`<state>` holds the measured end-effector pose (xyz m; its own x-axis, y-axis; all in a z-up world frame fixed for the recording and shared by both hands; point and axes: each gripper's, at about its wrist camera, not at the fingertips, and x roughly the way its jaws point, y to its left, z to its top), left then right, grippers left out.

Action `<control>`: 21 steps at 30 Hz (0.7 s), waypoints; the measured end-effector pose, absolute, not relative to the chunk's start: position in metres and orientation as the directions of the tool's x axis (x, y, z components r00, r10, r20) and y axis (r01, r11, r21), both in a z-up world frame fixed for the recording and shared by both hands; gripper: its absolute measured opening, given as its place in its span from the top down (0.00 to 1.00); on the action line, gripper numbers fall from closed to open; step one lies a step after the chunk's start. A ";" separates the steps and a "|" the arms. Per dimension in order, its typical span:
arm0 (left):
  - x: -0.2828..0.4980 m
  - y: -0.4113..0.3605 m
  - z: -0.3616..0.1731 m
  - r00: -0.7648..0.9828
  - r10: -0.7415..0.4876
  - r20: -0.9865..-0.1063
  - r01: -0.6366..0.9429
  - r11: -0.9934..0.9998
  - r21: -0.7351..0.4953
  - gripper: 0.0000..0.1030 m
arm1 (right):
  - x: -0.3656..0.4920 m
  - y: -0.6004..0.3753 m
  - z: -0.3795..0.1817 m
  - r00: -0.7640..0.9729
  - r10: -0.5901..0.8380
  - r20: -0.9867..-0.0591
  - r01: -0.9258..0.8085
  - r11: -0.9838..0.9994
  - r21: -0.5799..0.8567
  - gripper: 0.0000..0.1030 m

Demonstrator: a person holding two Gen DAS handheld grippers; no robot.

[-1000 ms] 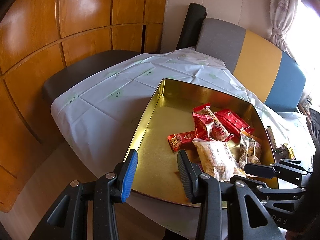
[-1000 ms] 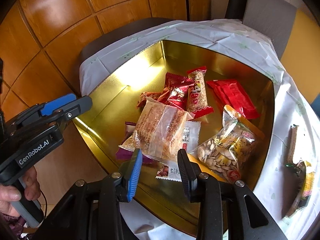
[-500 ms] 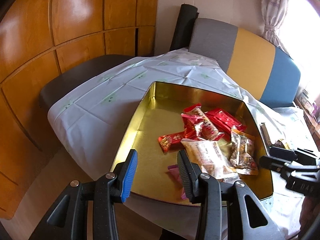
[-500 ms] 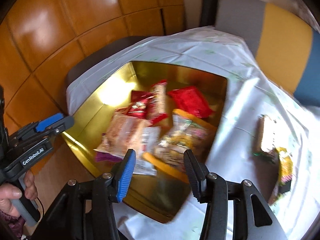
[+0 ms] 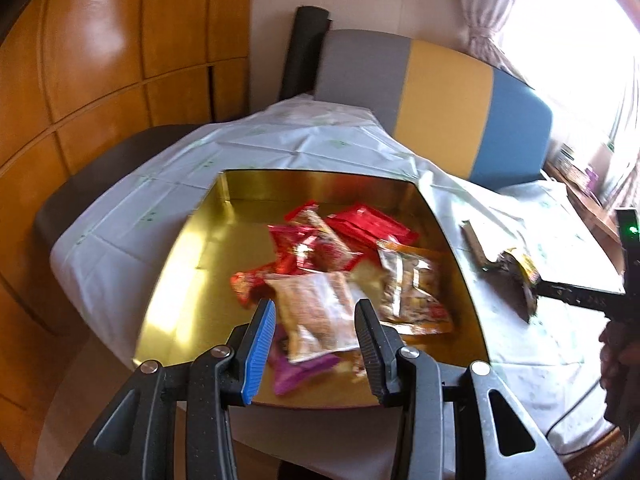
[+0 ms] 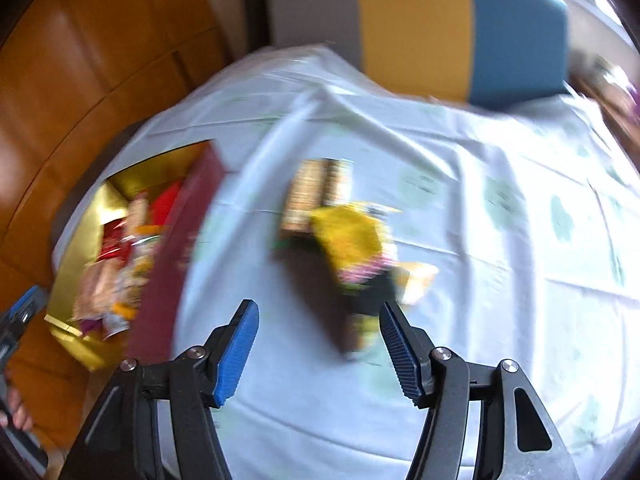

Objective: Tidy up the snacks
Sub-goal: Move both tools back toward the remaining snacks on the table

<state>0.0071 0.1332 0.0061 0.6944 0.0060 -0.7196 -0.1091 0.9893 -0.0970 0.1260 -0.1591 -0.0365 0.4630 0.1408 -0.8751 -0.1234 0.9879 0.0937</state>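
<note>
A gold tin tray (image 5: pixel 192 264) on the white tablecloth holds several snack packets: red ones (image 5: pixel 368 224), a clear cracker pack (image 5: pixel 316 312), a seed bag (image 5: pixel 412 288) and a purple one (image 5: pixel 300 372). My left gripper (image 5: pixel 316 340) is open and empty above the tray's near edge. My right gripper (image 6: pixel 320 344) is open wide and empty above the cloth, just short of a yellow packet (image 6: pixel 352 240) and a brown bar pack (image 6: pixel 316 192) lying outside the tray; these also show in the left wrist view (image 5: pixel 508 264). The right wrist view is motion-blurred.
The tray (image 6: pixel 168 248) sits left of the right gripper. A grey, yellow and blue bench back (image 5: pixel 440 92) stands behind the table. Wooden wall panels (image 5: pixel 100 80) are on the left. A dark seat (image 5: pixel 80 184) is beside the table's left edge.
My right gripper has swung right, from over the tray to over the loose packets on the cloth, and opened wider. My left gripper has shifted slightly, staying open over the tray's near edge.
</note>
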 end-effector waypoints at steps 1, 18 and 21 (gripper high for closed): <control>0.008 0.128 0.005 0.692 -0.004 -0.722 -0.094 0.991 -0.095 0.60 | 0.130 -0.164 -0.039 0.461 0.126 -0.878 -0.110 0.990 0.084 0.35; 0.010 0.117 0.005 0.679 -0.047 -0.732 -0.039 0.994 -0.100 0.60 | 0.183 -0.163 -0.066 0.422 0.080 -0.903 -0.248 0.968 -0.030 0.61; 0.012 0.114 0.006 0.680 -0.051 -0.731 -0.028 0.995 -0.096 0.60 | 0.178 -0.166 -0.060 0.426 0.040 -0.904 -0.253 0.965 -0.076 0.72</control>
